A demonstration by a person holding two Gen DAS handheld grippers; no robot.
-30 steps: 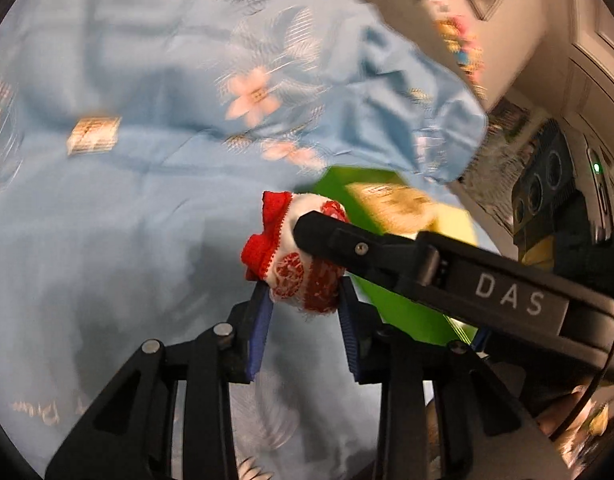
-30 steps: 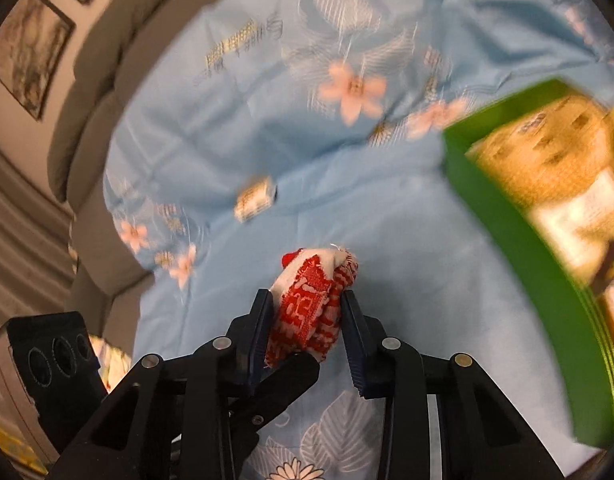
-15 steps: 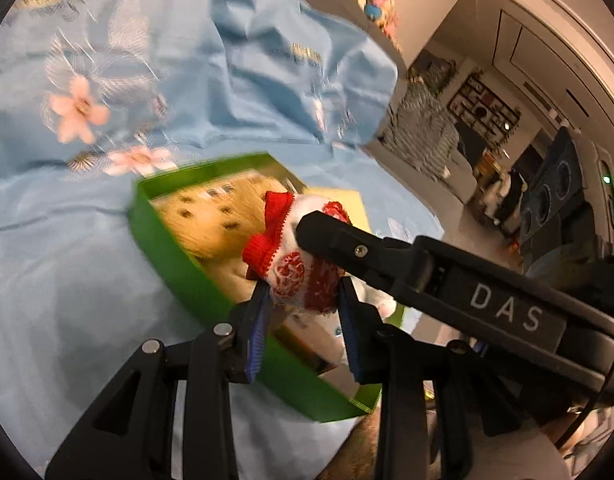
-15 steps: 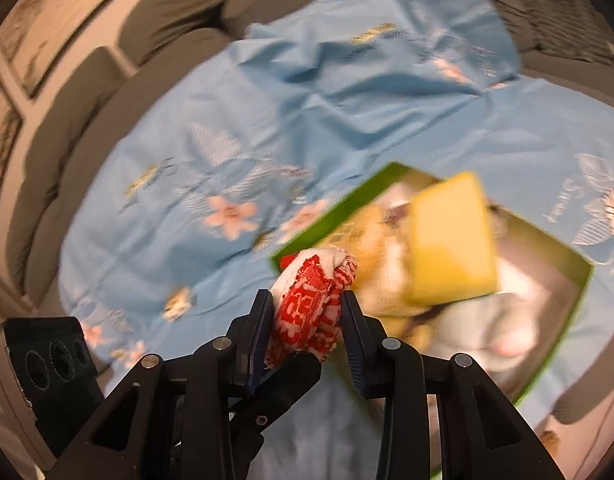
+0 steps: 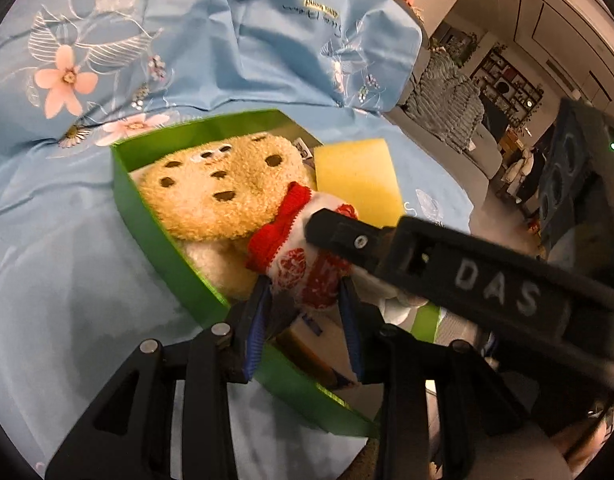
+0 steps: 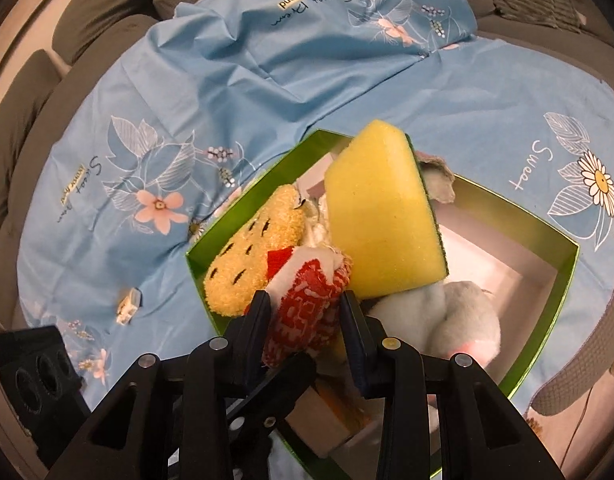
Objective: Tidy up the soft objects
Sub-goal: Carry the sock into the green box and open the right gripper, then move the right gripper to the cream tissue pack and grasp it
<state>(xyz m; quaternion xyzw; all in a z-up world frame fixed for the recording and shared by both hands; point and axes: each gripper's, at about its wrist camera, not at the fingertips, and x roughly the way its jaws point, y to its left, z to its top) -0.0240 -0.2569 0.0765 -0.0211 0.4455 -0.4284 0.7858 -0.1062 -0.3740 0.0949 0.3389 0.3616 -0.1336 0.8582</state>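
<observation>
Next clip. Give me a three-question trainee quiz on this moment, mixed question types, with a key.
1. True or false: the red-and-white sock is pinched by both the left gripper and the right gripper.
2. Where is the yellow sponge? A: leaning inside the green box. B: lying flat on bare fabric away from any box. C: clamped in a gripper.
3. In a few words: what lies under the box?

Key: 1 true. 2 A. 3 a light blue floral sheet.
</observation>
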